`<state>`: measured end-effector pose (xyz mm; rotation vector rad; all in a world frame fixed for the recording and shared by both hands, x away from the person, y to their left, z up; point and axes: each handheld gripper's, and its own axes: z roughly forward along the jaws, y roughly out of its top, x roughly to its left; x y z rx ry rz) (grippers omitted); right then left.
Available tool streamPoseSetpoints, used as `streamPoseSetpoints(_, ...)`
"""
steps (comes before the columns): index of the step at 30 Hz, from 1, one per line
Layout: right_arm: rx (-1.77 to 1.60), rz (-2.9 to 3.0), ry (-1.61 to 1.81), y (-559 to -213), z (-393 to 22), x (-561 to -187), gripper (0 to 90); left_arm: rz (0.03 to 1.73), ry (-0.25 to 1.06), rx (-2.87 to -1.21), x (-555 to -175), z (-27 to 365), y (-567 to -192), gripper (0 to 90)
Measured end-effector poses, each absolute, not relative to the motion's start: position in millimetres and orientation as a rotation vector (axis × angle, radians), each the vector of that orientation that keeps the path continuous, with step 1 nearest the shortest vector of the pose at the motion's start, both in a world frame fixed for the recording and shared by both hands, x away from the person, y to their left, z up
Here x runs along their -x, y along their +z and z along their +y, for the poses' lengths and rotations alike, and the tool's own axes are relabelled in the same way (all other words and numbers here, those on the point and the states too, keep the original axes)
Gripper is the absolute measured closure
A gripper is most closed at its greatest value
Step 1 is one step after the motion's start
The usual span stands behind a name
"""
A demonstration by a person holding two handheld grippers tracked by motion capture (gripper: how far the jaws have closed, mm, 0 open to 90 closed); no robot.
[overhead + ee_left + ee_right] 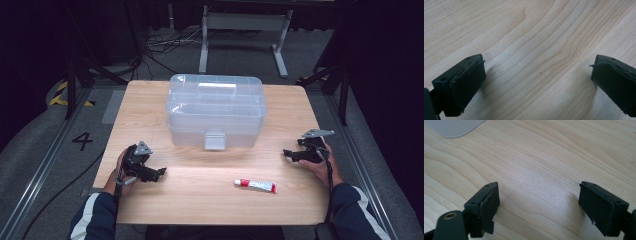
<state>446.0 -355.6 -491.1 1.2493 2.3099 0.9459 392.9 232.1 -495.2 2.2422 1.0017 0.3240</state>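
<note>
The print on the tube is too small to read. In the right gripper view, the clear box is cut off at the upper left edge.

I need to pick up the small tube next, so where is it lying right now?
In the high view, the tube lies flat on the table near its front edge, right of centre, in front of the clear plastic box and nearer the right gripper.

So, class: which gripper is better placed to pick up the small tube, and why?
Probably the right gripper: the tube lies on the table's right half, nearer it than the left gripper. Its jaws stand open, nothing between them.
</note>
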Motion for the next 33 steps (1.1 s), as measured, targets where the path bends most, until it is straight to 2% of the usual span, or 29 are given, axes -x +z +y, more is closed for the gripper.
streamPoseSetpoints(1, -1.248, 2.315, 0.95, -490.1, -355.6, -445.6, 20.9, 0.997, 0.322, -2.246, -393.3, 232.2, -495.1, 0.0)
streamPoseSetpoints(14, -1.186, 2.3, 1.065, -458.3, -352.6, -440.0, 21.4, 0.996, 0.322, -2.244, -393.4, 232.3, -495.2, 0.0)
streamPoseSetpoints(19, -1.105, 2.256, 1.09, -438.1, -348.4, -434.7, 25.8, 0.997, 0.323, -2.244, -393.4, 232.3, -495.2, 0.0)
streamPoseSetpoints(33, -0.948, 2.194, 1.022, -421.9, -332.2, -434.3, 31.7, 0.995, 0.325, -2.247, -393.5, 232.4, -495.0, 0.0)
